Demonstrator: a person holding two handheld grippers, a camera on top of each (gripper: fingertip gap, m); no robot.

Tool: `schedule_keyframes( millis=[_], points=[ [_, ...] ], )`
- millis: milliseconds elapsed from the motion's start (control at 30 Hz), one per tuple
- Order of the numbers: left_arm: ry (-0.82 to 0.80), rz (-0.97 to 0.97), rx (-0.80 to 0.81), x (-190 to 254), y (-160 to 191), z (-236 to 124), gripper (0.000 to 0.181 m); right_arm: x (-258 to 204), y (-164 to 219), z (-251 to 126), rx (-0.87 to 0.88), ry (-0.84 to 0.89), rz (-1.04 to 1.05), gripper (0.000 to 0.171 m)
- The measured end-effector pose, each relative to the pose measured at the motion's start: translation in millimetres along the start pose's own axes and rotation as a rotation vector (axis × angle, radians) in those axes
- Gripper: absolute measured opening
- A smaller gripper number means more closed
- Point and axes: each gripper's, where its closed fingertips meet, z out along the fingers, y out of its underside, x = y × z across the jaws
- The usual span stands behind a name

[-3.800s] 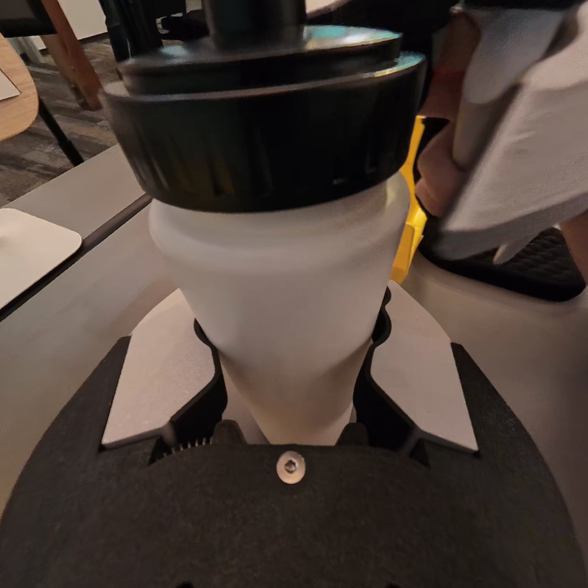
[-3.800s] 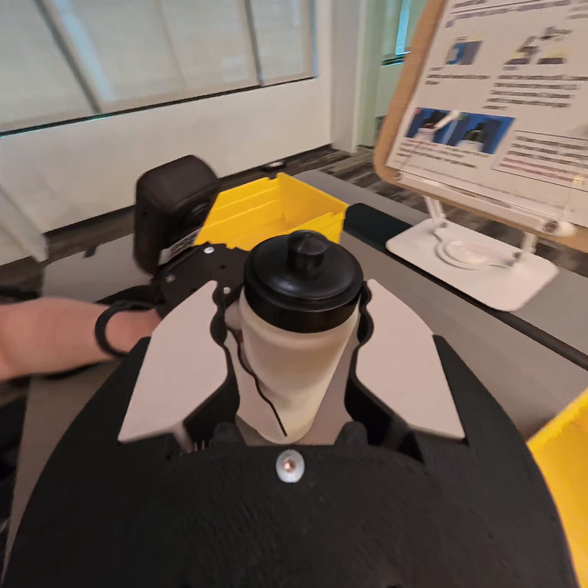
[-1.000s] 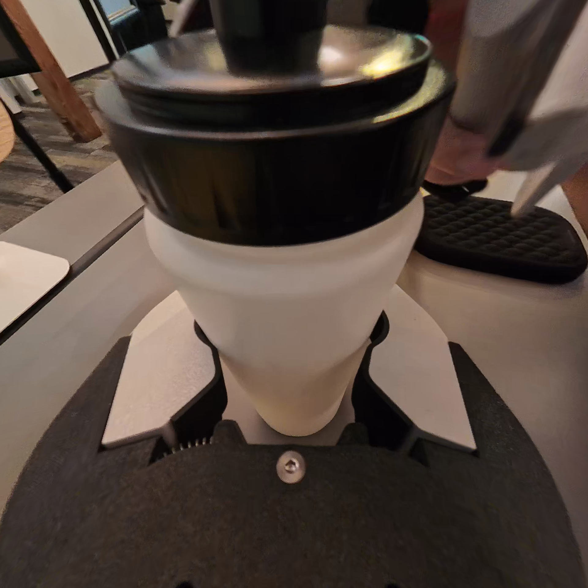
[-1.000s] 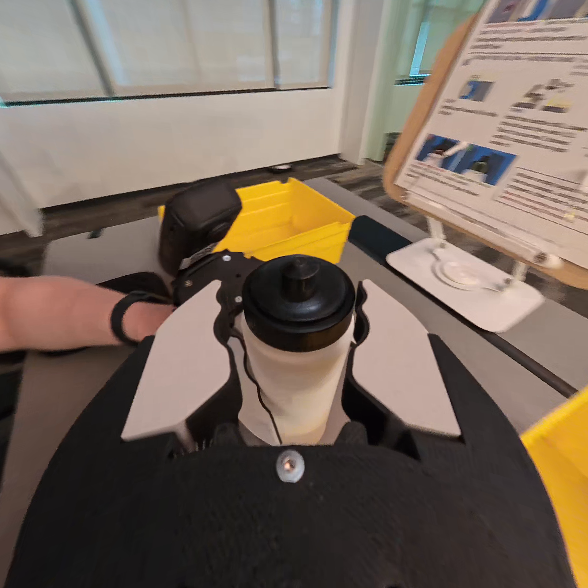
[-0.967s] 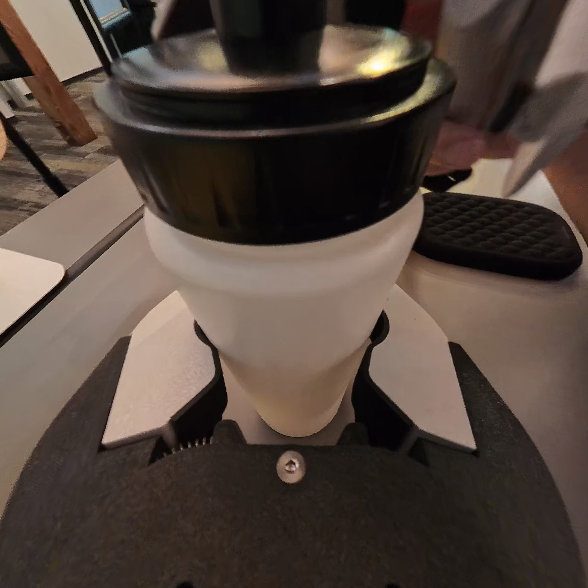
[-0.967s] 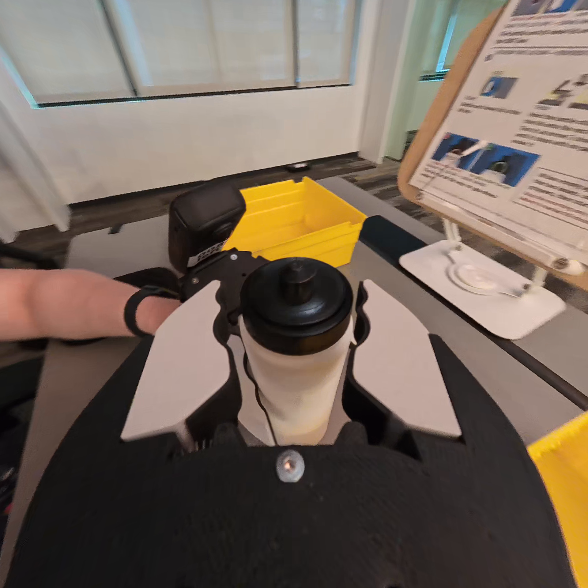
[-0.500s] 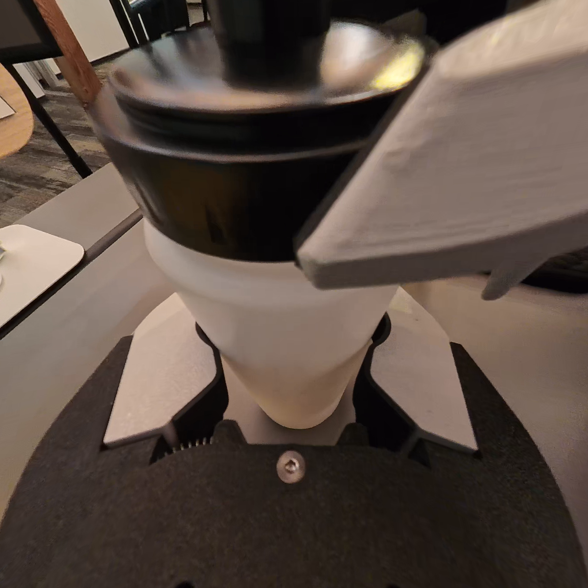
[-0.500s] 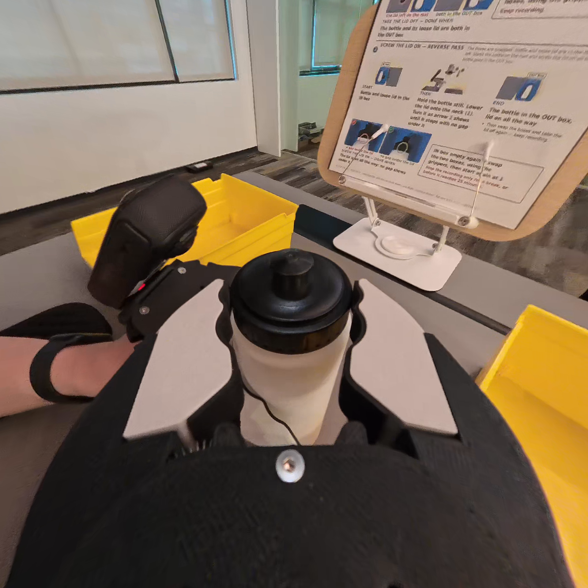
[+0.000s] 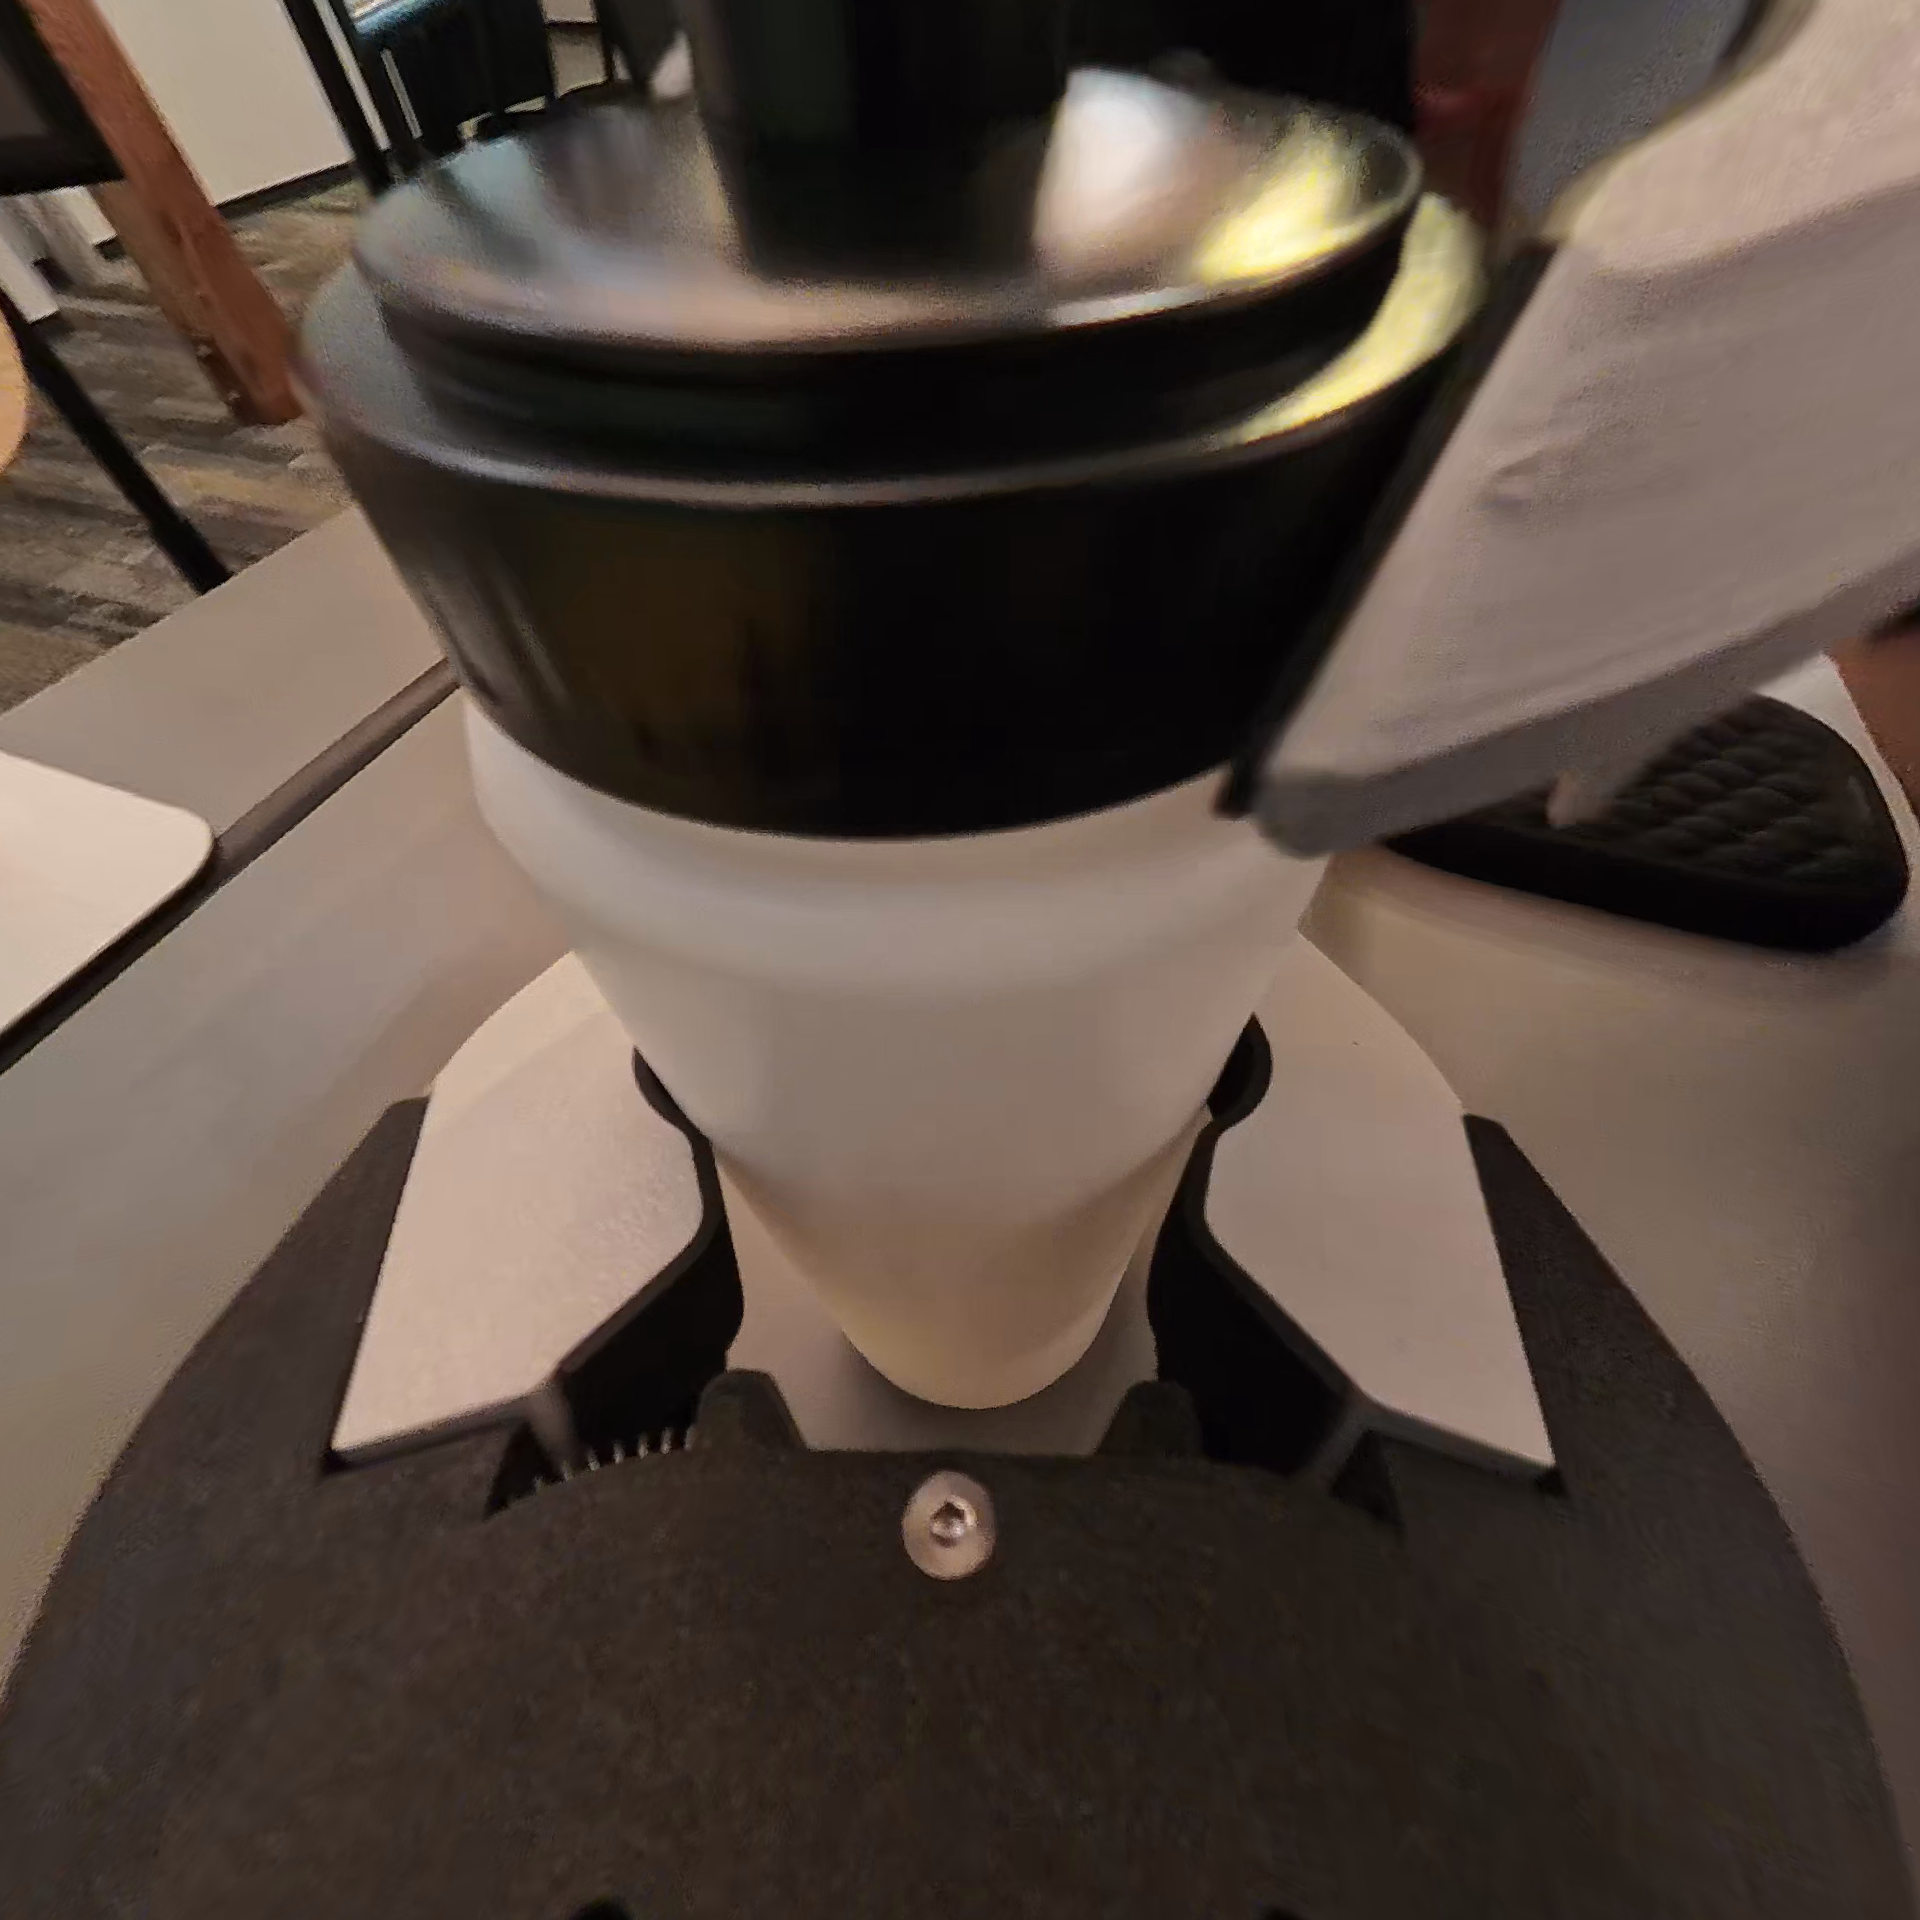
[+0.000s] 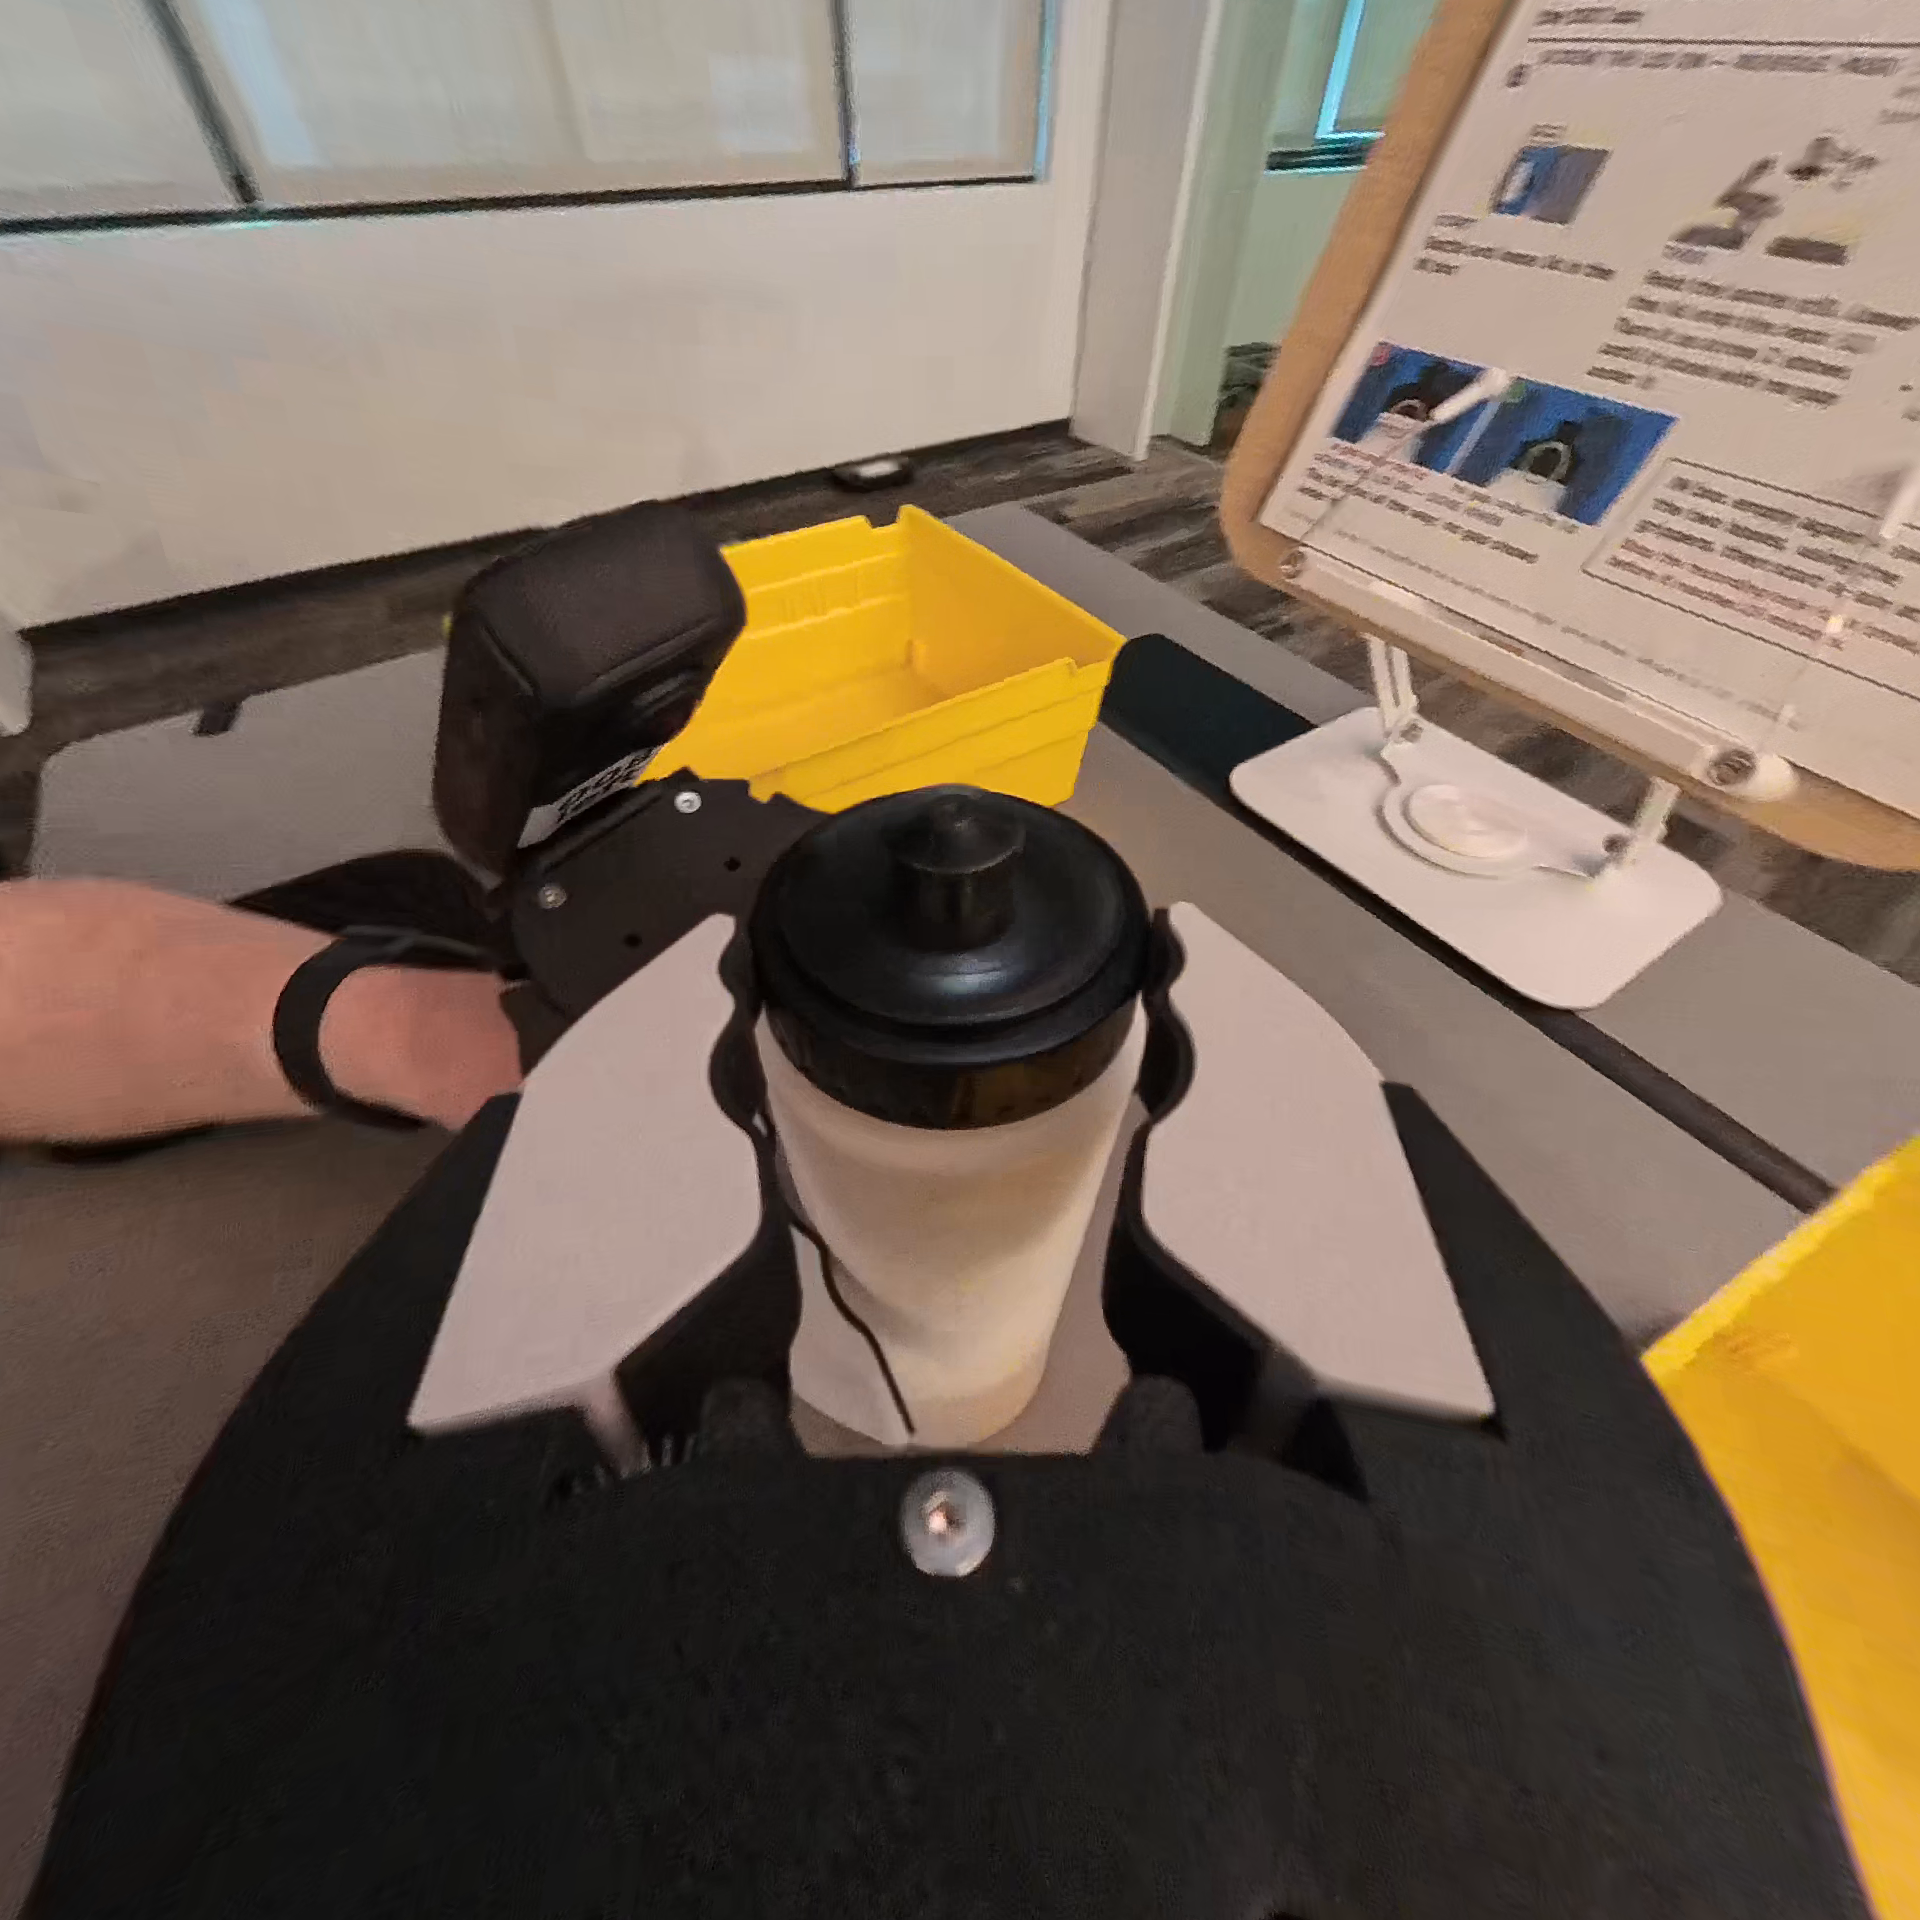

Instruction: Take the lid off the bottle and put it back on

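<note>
White plastic bottle (image 9: 935, 1039), standing upright on the grey table (image 9: 208, 1091), black screw lid (image 9: 894, 582) sitting on its neck with a pull spout on top.

Left gripper (image 9: 951, 1174): fingers (image 9: 540, 1247) pressing in on the bottle's lower body from both sides, clamping it against the table. In the right wrist view this same gripper is showing behind and to the left of the bottle, a person's hand (image 10: 395, 1029) gripping its handle through a black strap.

Right gripper (image 10: 951, 1049): fingers (image 10: 613, 1164) standing either side of the lid, their notched inner edges lying against its rim (the frames are too blurred to tell how firm the contact is). One pale finger of it is filling the upper right of the left wrist view, its edge lying along the lid's side.

Yellow bin (image 10: 883, 675), open-topped, sitting on the table beyond the bottle. Second yellow bin (image 10: 1808, 1455), only a corner showing at the right edge.

Instruction board (image 10: 1621, 343), wood-backed, tilting on a white stand (image 10: 1475, 842) to the right of the bottle.

Black textured pad (image 9: 1662, 842) lying on the table beyond the bottle.
</note>
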Motion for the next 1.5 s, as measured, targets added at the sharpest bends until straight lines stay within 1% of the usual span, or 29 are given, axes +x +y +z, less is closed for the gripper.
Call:
schedule_keyframes(
  millis=[33, 100, 133, 167, 233, 367, 400, 433, 500, 533, 633, 767, 833, 867, 933, 1033, 1067, 1133, 1200, 1267, 1333, 1400, 1467, 1500],
  points=[
    [-0.022, -0.005, -0.007, -2, 0, 0, 0.100, 1, 0, 1, 0.022, 0.077, 0.041, 0.072],
    [-0.052, -0.001, -0.016, -5, 1, -1, 0.100, 3, 0, 1, 0.054, 0.213, 0.047, 0.072],
    [-0.053, -0.001, -0.015, -4, 2, -2, 0.100, 3, 0, 1, 0.061, 0.252, 0.045, 0.072],
    [-0.049, 0.001, -0.010, -4, 1, -2, 0.100, 2, 0, 2, 0.059, 0.255, 0.045, 0.072],
    [-0.015, -0.001, 0.007, -3, 1, -2, 0.100, 1, -1, 1, 0.051, 0.191, 0.020, 0.070],
    [0.049, 0.030, 0.015, 1, 0, -1, 0.100, -5, -2, -4, 0.055, -0.085, 0.000, 0.074],
    [0.062, 0.038, 0.017, 3, 0, -1, 0.100, -4, -2, -5, 0.052, -0.128, 0.007, 0.074],
    [0.067, 0.042, 0.016, 5, 0, -1, 0.100, -1, -1, -5, 0.046, -0.156, 0.014, 0.078],
    [0.069, 0.043, 0.012, 6, 0, -1, 0.100, -7, -1, -4, 0.033, -0.248, 0.014, 0.070],
    [0.066, 0.035, 0.013, 5, 0, -1, 0.100, -7, -1, -3, 0.035, -0.246, 0.003, 0.070],
    [0.014, 0.013, 0.001, -2, 1, -2, 0.100, -6, -2, 1, 0.045, -0.177, 0.024, 0.070],
    [-0.082, -0.013, -0.015, -13, 2, -3, 0.100, 0, -3, 5, 0.106, 0.082, 0.091, 0.070],
    [-0.088, -0.013, -0.013, -13, 2, -4, 0.100, 0, -4, 5, 0.138, 0.202, 0.093, 0.070],
    [-0.078, -0.009, -0.009, -13, 2, -5, 0.100, -1, -4, 5, 0.143, 0.218, 0.080, 0.070],
    [-0.033, -0.005, 0.006, -10, 2, -5, 0.100, -3, -2, 5, 0.119, 0.172, 0.014, 0.069],
    [0.054, 0.038, 0.013, 0, 0, -2, 0.099, -7, -9, 0, 0.145, 0.000, -0.051, 0.075],
    [0.079, 0.049, 0.013, 5, 0, -1, 0.100, -9, -11, -2, 0.150, -0.063, -0.057, 0.075],
    [0.090, 0.059, 0.016, 9, 0, 0, 0.100, -11, -7, -3, 0.101, -0.167, -0.045, 0.074],
    [0.088, 0.053, 0.012, 9, 0, -1, 0.100, -12, -5, -2, 0.053, -0.210, -0.031, 0.074],
    [0.065, 0.035, 0.011, 6, 0, -1, 0.100, -10, -5, 1, 0.049, -0.165, -0.031, 0.074],
    [0.011, 0.015, -0.002, 0, 1, -1, 0.100, -6, -6, 3, 0.066, -0.077, 0.002, 0.074],
    [-0.044, -0.001, -0.016, -5, 1, -1, 0.100, -2, -8, 5, 0.113, 0.065, 0.064, 0.074],
    [-0.066, 0.000, -0.020, -5, 2, -1, 0.100, 1, -8, 4, 0.142, 0.227, 0.064, 0.074],
    [-0.063, 0.006, -0.023, -4, 2, -2, 0.100, 0, -9, 2, 0.150, 0.273, 0.058, 0.074]
  ],
)
